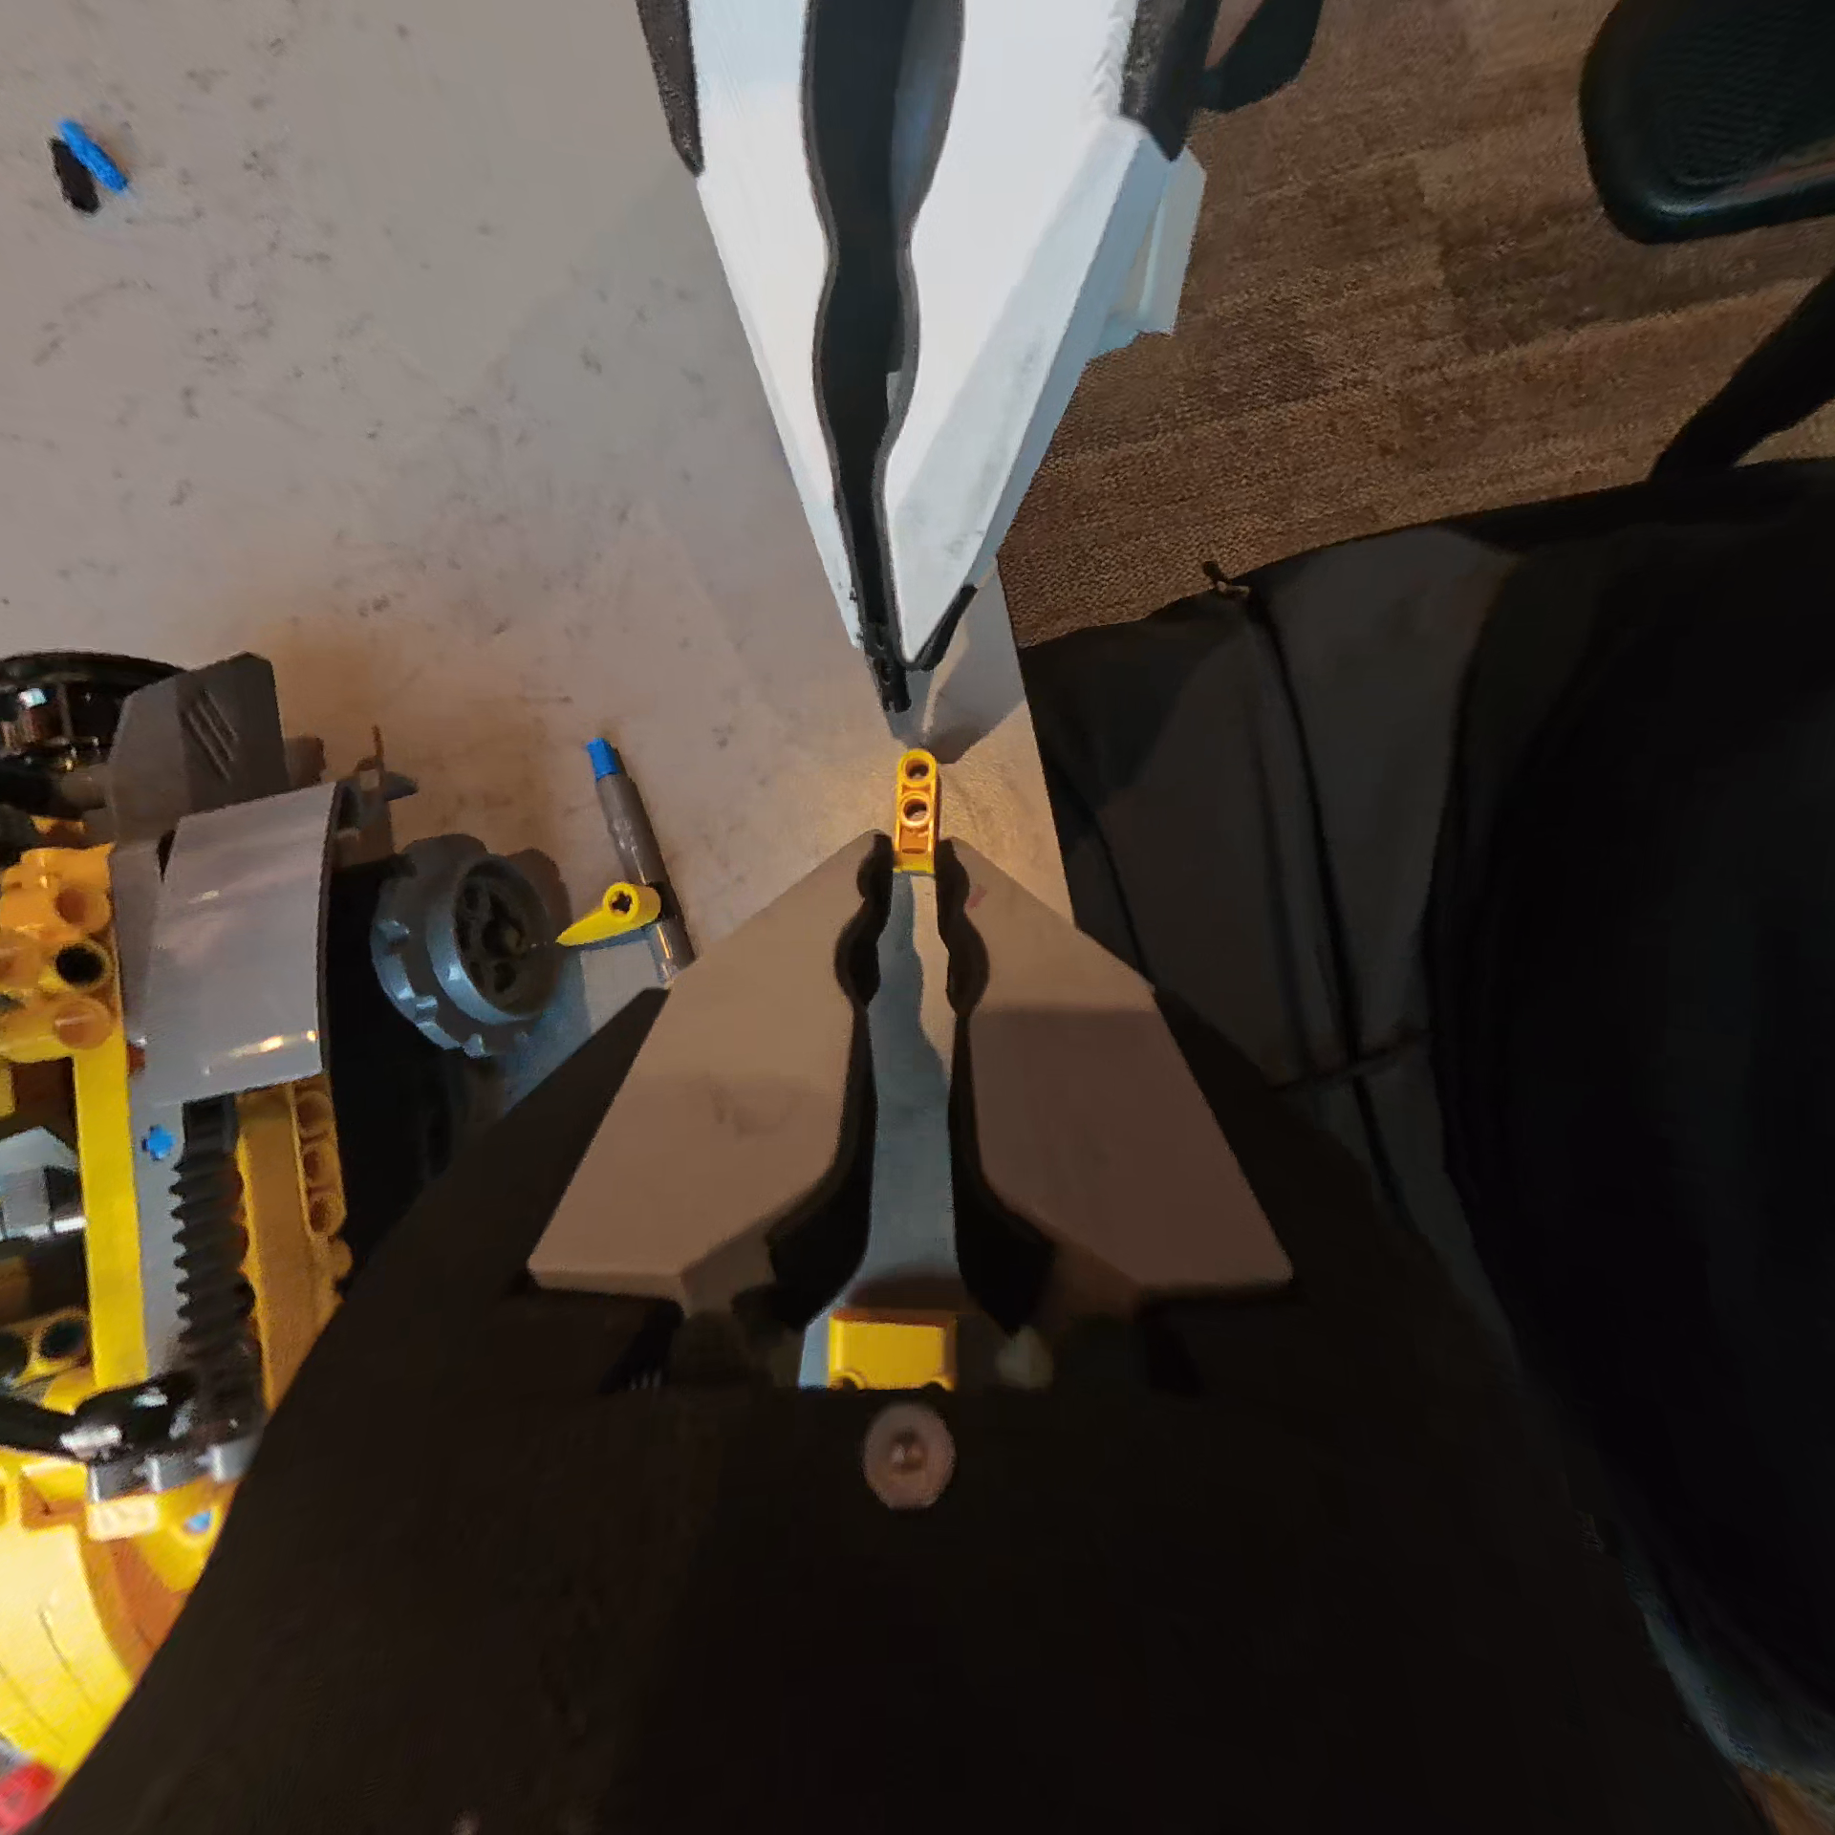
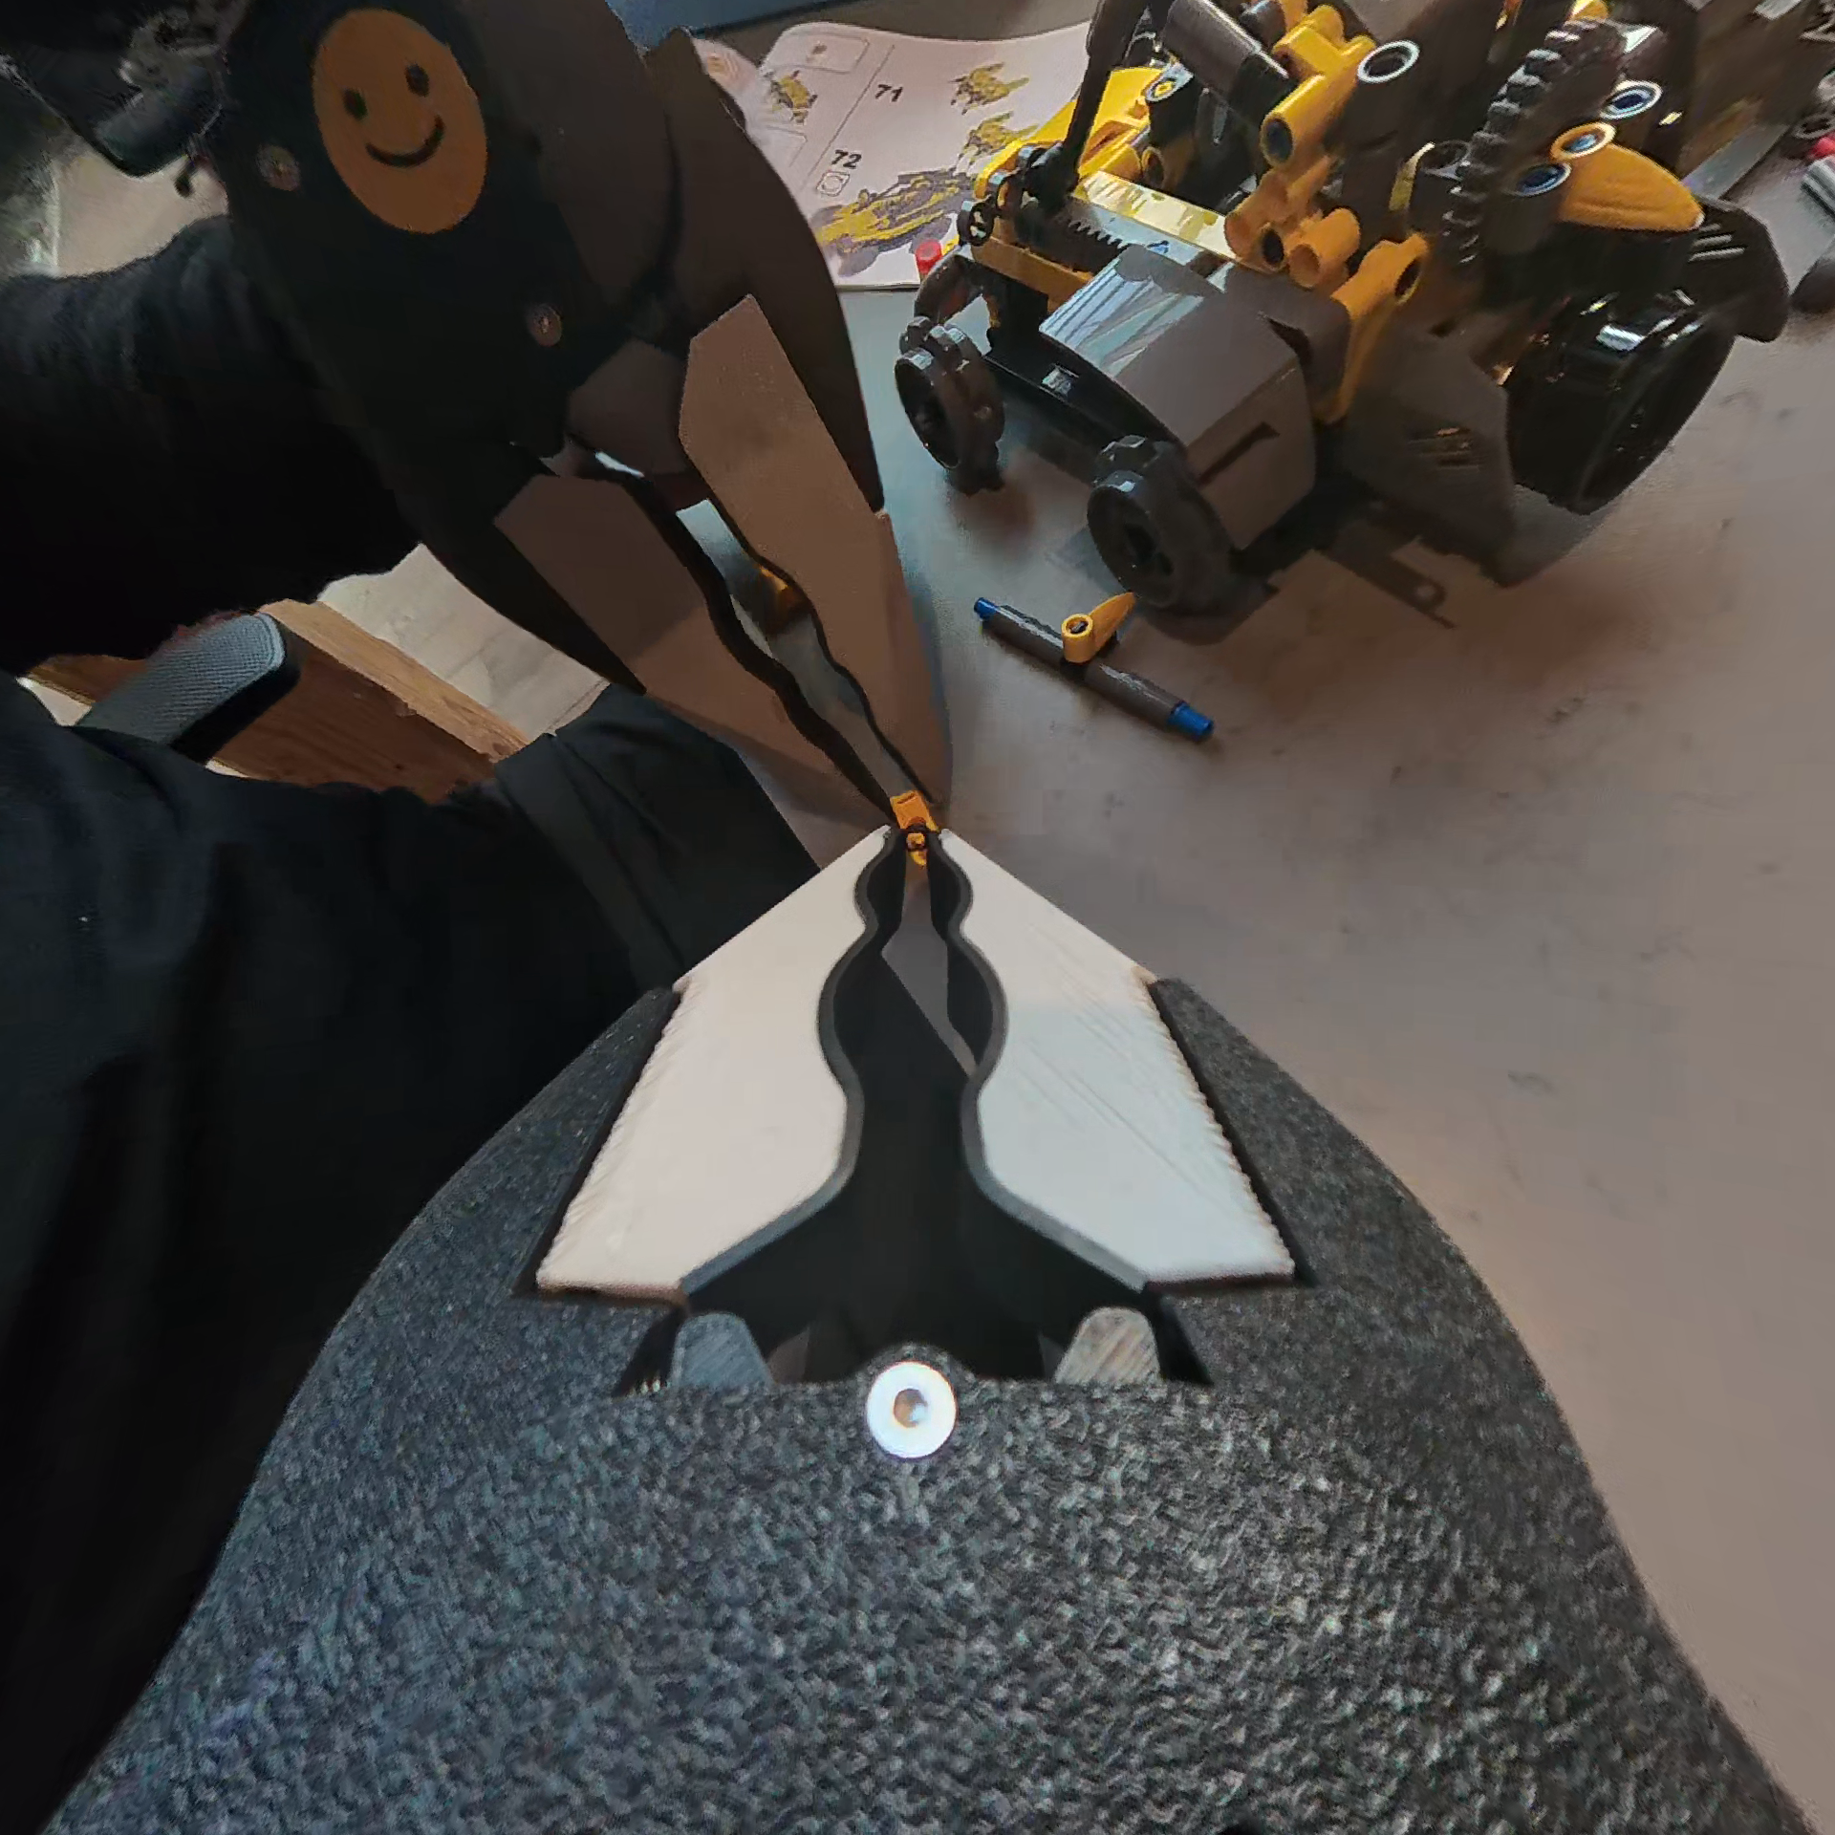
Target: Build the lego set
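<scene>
My left gripper (image 1: 914,849), with tan fingers, is shut on a small orange connector (image 1: 916,809) with two holes, which sticks out past its tips just above the table. My right gripper (image 2: 916,839), with white fingers, is shut on a small black pin (image 2: 916,842) and meets the orange connector (image 2: 909,806) tip to tip. In the left wrist view the right gripper (image 1: 899,700) comes down from the top, its tips just beyond the connector. In the right wrist view the left gripper (image 2: 918,784) reaches in from the upper left.
A yellow and grey model vehicle (image 2: 1291,298) stands at the back, at the left in the left wrist view (image 1: 199,993). A grey axle with blue ends and a yellow piece (image 2: 1092,660) lies beside it. An instruction booklet (image 2: 894,119) lies behind. The table edge, carpet (image 1: 1390,348) and a dark bag (image 1: 1390,894) are close. My two grippers' fingertips are within a few centimetres of each other.
</scene>
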A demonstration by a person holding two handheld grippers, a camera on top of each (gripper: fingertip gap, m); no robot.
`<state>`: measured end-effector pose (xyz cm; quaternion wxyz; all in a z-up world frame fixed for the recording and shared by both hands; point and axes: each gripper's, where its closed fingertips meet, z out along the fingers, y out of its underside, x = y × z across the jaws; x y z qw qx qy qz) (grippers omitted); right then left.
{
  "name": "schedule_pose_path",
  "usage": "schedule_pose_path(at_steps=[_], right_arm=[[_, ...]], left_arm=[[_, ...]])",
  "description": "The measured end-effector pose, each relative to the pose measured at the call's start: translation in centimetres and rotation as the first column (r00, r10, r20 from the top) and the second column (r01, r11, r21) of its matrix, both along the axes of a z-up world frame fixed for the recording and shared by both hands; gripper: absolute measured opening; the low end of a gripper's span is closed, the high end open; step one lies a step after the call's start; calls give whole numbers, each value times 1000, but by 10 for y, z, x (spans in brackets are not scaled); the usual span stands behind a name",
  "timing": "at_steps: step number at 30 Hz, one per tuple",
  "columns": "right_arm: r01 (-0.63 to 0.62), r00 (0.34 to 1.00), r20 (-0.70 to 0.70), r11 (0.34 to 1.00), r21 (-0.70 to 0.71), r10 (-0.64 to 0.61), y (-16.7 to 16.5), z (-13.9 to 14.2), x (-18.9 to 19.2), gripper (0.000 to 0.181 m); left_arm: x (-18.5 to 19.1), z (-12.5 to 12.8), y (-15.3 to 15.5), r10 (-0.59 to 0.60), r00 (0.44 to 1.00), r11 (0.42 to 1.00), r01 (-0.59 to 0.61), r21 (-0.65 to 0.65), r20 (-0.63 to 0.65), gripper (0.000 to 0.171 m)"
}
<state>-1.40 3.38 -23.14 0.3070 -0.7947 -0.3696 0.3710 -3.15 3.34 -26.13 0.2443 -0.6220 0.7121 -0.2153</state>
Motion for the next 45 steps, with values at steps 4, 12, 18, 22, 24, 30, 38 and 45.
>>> schedule_pose_path(at_steps=[4, 12, 18, 22, 24, 30, 38, 45], right_arm=[[-12, 1000, -21, 1000, -17, 12, -1, 0, -2, 4], [-41, 987, -158, 996, -74, 28, -8, 16, -12, 4], [-75, 976, -207, 996, -45, 64, -13, 25, -17, 5], [-91, 981, -165, 995, 45, 98, -17, 26, -19, 4], [-103, 984, -140, 992, 77, 113, -19, 25, -20, 5], [-66, 991, -97, 975, 214, 88, -14, 33, -20, 4], [-75, 989, -108, 979, 191, 96, -16, 32, -21, 4], [-80, 992, 105, 989, 126, 67, -2, 12, -10, 4]], left_arm=[[-2, 1, -1, 85, 996, 996, -85, 21, 11, 13], [6, 26, -4, 119, 981, 987, -134, 86, 155, 11], [10, 36, -12, 114, 972, 989, -130, 67, 207, 0], [10, 38, -17, 115, 967, 992, -123, 19, 229, 3], [10, 38, -18, 115, 966, 993, -120, 10, 230, 0], [9, 45, -13, 127, 957, 988, -146, 55, 263, 0], [10, 43, -17, 138, 952, 989, -146, 10, 272, 0], [-9, 9, 3, 159, 983, 980, -168, 109, 88, 22]])
